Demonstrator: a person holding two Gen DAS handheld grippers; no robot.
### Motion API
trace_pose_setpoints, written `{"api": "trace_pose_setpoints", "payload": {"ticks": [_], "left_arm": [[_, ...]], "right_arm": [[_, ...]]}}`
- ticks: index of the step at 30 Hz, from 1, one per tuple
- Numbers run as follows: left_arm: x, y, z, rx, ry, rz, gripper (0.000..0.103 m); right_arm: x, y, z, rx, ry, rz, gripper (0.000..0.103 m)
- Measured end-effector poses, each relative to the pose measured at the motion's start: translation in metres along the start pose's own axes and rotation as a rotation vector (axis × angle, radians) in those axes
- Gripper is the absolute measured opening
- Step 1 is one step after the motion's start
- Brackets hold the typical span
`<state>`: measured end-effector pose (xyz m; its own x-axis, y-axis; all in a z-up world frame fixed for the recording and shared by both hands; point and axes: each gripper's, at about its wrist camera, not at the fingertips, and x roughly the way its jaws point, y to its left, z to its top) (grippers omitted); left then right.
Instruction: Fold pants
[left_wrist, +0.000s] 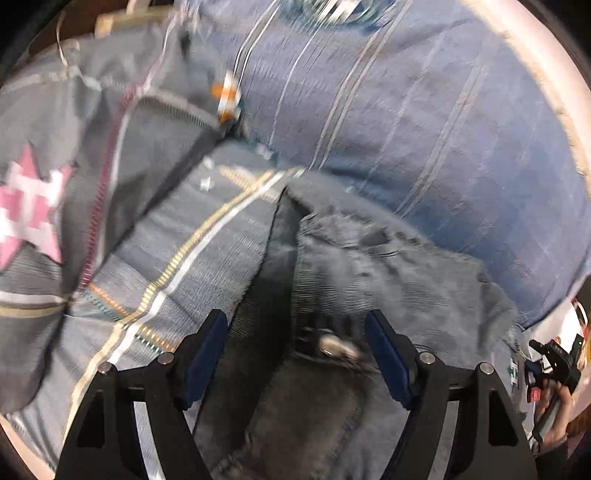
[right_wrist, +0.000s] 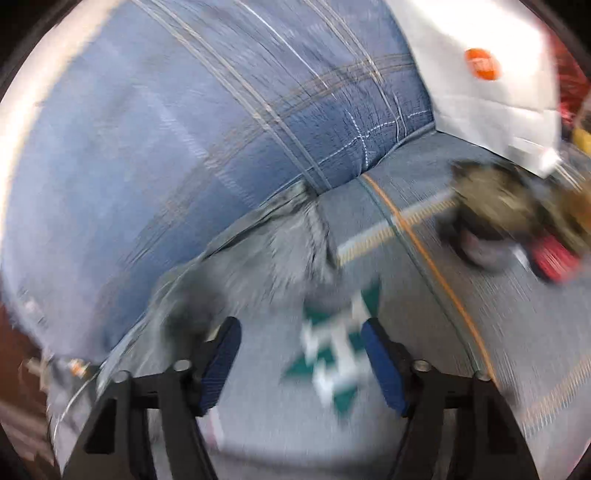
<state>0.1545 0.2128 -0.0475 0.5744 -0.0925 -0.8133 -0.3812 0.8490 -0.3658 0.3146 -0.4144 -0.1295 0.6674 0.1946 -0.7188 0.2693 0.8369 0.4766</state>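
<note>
Grey denim pants (left_wrist: 369, 266) lie rumpled on the grey patterned bed cover (left_wrist: 192, 236), their metal button (left_wrist: 334, 345) facing up. My left gripper (left_wrist: 295, 321) hovers over the waist area, open, with nothing pressed between its blue pads. In the right wrist view one end of the pants (right_wrist: 258, 266) lies ahead and to the left. My right gripper (right_wrist: 301, 328) is open over a green star print (right_wrist: 340, 354) on the cover, holding nothing. The right gripper (left_wrist: 554, 362) also shows at the far right of the left wrist view, in a hand. Both views are blurred.
A large blue striped cushion (left_wrist: 406, 129) (right_wrist: 184, 129) lies just behind the pants. A grey cushion with a pink star (left_wrist: 29, 210) sits at the left. A white object with an orange dot (right_wrist: 480, 74) and a pile of olive and red items (right_wrist: 509, 214) are at the right.
</note>
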Motion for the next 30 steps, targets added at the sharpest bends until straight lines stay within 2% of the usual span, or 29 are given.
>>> {"api": "trace_pose_setpoints", "payload": {"ticks": [2, 4, 5, 6, 7, 8, 9, 13, 15, 17, 21, 23, 25, 28, 30], "left_arm": [[0.014, 0.005, 0.009, -0.017, 0.011, -0.006, 0.077], [0.025, 0.007, 0.016, -0.024, 0.011, 0.002, 0.076], [0.029, 0.005, 0.016, -0.023, 0.031, -0.001, 0.076], [0.034, 0.003, 0.017, -0.015, 0.053, -0.012, 0.076], [0.032, 0.003, 0.015, 0.001, 0.053, -0.004, 0.076], [0.031, -0.002, 0.016, 0.034, 0.031, 0.026, 0.074], [0.032, -0.006, 0.017, 0.057, 0.022, 0.04, 0.065], [0.04, -0.014, 0.019, 0.079, 0.054, 0.083, 0.048], [0.042, -0.018, 0.019, 0.098, 0.064, 0.106, 0.044], [0.043, -0.02, 0.02, 0.115, 0.06, 0.121, 0.044], [0.04, -0.02, 0.017, 0.129, 0.064, 0.115, 0.044], [0.035, -0.02, 0.018, 0.136, 0.071, 0.097, 0.044], [0.024, -0.021, 0.019, 0.152, 0.045, 0.078, 0.044], [0.01, -0.025, 0.024, 0.17, 0.01, 0.057, 0.045], [0.011, -0.03, 0.026, 0.183, 0.04, 0.039, 0.048]], "right_arm": [[0.023, 0.005, 0.016, -0.002, 0.01, -0.047, 0.062], [0.043, 0.009, 0.025, -0.064, 0.015, -0.146, 0.06], [0.049, -0.002, 0.025, -0.066, 0.034, -0.166, 0.057], [0.052, 0.0, 0.024, -0.083, 0.01, -0.188, 0.053], [0.052, 0.003, 0.023, -0.102, 0.006, -0.213, 0.044], [0.054, 0.01, 0.022, -0.138, 0.02, -0.238, 0.027], [0.053, 0.014, 0.022, -0.165, 0.035, -0.239, 0.019], [0.057, 0.032, 0.016, -0.273, 0.049, -0.323, 0.016], [0.052, 0.036, 0.016, -0.277, 0.038, -0.325, 0.013], [0.039, 0.045, 0.014, -0.303, 0.015, -0.33, 0.009], [-0.02, 0.054, 0.002, -0.39, -0.071, -0.376, 0.008], [-0.045, 0.044, -0.008, -0.382, -0.086, -0.371, 0.008], [-0.062, 0.031, -0.021, -0.381, -0.098, -0.386, 0.008], [-0.055, -0.001, -0.044, -0.373, -0.027, -0.405, 0.009], [-0.03, -0.022, -0.058, -0.396, 0.083, -0.48, 0.01]]}}
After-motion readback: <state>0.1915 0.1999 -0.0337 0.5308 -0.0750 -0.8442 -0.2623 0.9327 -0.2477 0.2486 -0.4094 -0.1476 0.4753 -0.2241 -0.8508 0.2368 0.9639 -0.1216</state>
